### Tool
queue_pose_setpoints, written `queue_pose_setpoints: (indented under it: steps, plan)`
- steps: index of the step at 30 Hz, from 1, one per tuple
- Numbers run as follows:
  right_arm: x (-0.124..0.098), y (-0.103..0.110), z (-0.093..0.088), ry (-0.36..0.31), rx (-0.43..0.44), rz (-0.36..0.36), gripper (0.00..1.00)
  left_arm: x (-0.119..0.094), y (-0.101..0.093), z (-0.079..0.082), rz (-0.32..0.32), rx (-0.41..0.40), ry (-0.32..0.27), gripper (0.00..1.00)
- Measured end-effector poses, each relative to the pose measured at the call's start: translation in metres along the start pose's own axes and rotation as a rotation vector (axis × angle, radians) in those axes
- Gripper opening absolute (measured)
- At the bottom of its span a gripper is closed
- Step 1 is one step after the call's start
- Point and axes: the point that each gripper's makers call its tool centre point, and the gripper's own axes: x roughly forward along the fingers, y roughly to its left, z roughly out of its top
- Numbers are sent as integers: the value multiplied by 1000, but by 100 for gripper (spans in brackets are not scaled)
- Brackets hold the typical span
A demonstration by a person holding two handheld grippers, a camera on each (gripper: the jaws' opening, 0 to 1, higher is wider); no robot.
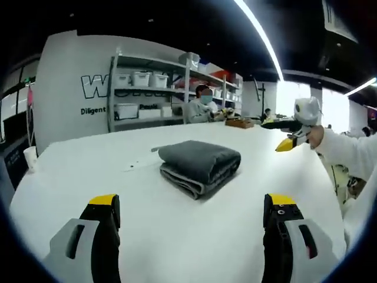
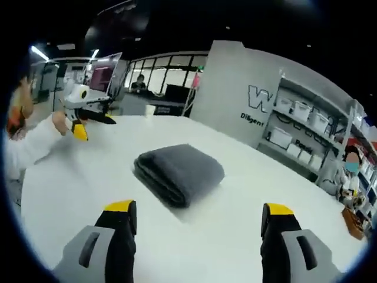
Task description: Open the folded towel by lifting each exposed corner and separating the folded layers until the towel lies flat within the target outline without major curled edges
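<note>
Left gripper [image 1: 191, 206]: fingers spread wide, yellow tips well apart, holding nothing and touching nothing. It hangs above the white table [image 1: 70, 171], with the towel [image 1: 199, 166] ahead at 12 o'clock between the two fingers.

Right gripper [image 2: 200, 212]: fingers likewise wide apart, empty, clear of the table surface. The towel sits ahead at 11 o'clock in the right gripper view.

Towel: dark grey, folded into a thick block, lying near the middle of the table. Stacked layers show along its near edge.

In the left gripper view the right gripper appears at 2 o'clock, held by a hand [image 1: 316, 137] in a white sleeve.

Hard to make out: no target outline can be made out on the table. A paper cup [image 1: 30, 158] stands at the 9 o'clock edge. Shelves [image 1: 147, 94] with white bins stand behind, beside partly cut-off wall lettering.
</note>
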Motion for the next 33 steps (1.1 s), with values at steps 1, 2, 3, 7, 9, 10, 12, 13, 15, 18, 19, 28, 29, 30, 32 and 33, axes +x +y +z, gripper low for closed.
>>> queue_pose_setpoints:
  steps: [1, 2, 3, 7, 9, 10, 12, 13, 15, 18, 19, 28, 29, 30, 32, 33]
  plan:
    - [5, 4, 2, -2, -17, 3, 85, 0, 0, -1, 6, 0, -2, 100]
    - [9, 9, 4, 0, -32, 7, 84, -1, 1, -2, 12, 3, 3, 100]
    - [15, 14, 6, 1, -55, 16, 83, -1, 2, -4, 22, 8, 10, 100]
    - [39, 29, 18, -4, -124, 36, 76, 0, 5, -8, 41, 15, 27, 100]
    - [51, 40, 23, -6, -166, 42, 74, 0, 4, -7, 42, 20, 26, 100]
    - [53, 41, 24, -6, -173, 43, 73, -1, 4, -7, 43, 21, 24, 100]
    - [65, 50, 28, -6, -198, 55, 70, -1, 3, -6, 45, 20, 18, 100]
    - [78, 58, 31, -5, -203, 68, 68, -1, 2, -6, 45, 21, 16, 100]
    - [94, 68, 36, -13, -203, 83, 62, -2, 1, -6, 44, 12, 11, 100]
    - [109, 80, 41, -28, -237, 92, 56, -3, 1, -7, 44, 4, 10, 100]
    - [114, 85, 42, -31, -252, 95, 55, -3, 1, -7, 44, 3, 10, 100]
    - [145, 113, 46, -29, -365, 123, 41, -3, -1, -5, 33, -17, -5, 100]
    - [146, 114, 46, -28, -372, 125, 39, -4, -2, -5, 32, -19, -6, 100]
    - [147, 116, 45, -24, -386, 125, 37, -4, -2, -5, 31, -21, -8, 100]
    - [149, 117, 44, -16, -415, 122, 34, -4, -2, -5, 30, -26, -11, 100]
    - [149, 118, 43, -12, -431, 119, 33, -4, -2, -5, 29, -28, -12, 100]
